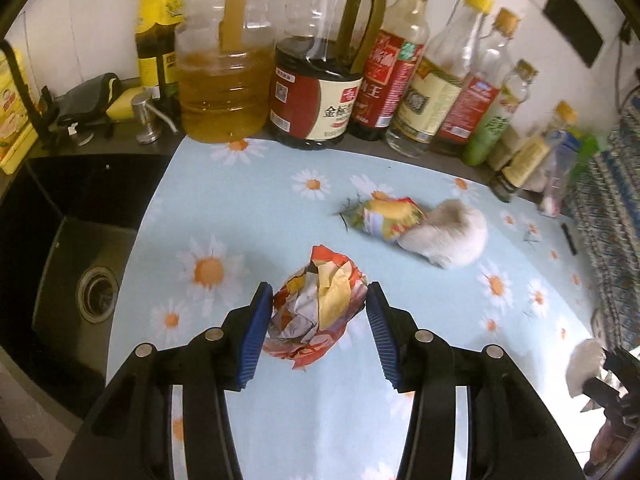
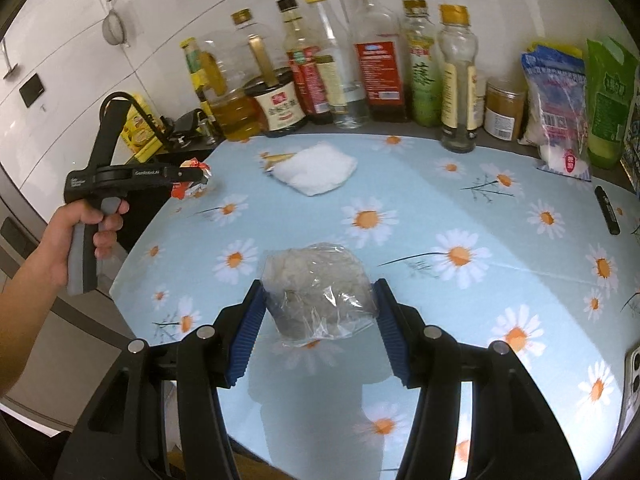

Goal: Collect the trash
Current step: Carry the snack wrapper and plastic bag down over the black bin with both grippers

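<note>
Both loaded: left hand-held gripper [image 1: 318, 312] clenched on a crumpled wrapper [image 1: 316, 312], right hand-held gripper [image 2: 318, 312] grasping a plastic bag wad [image 2: 318, 292]. Keep squeezing, carry them level.

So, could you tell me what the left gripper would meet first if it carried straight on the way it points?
Probably the daisy-print tablecloth just beyond the crumpled wrapper its jaws hold; the yellow packet lies right of that line, though depth is unclear.
</note>
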The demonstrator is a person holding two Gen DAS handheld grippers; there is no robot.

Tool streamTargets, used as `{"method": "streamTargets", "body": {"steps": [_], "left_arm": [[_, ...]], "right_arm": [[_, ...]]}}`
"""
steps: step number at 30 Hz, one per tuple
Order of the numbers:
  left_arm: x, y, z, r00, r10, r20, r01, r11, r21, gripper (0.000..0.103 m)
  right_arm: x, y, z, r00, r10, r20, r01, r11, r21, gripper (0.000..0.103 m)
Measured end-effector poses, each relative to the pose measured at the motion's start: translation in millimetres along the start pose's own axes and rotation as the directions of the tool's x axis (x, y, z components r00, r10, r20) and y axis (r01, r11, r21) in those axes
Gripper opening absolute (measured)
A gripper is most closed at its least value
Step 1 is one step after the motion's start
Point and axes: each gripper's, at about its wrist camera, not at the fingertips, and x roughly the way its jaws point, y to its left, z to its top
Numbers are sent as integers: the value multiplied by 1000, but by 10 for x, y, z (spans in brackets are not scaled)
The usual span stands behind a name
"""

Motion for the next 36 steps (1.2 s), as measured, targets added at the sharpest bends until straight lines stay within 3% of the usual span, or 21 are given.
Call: {"method": "streamTargets", "body": {"steps": [12, 26, 36], "left_arm": [[-628, 110, -720, 997, -63, 38, 62, 998, 15, 46], [-953, 197, -1651, 994, -105, -18, 105, 994, 4, 46], [-949, 295, -2232, 987, -134, -90, 131, 991, -29, 46]], "right_arm": [[32, 696, -238, 999, 16, -31, -18, 998, -54, 55], [132, 1361, -697, 994, 61, -89, -69, 994, -90, 55], [143, 1664, -1016, 990, 72, -122, -85, 991, -100, 55]]}}
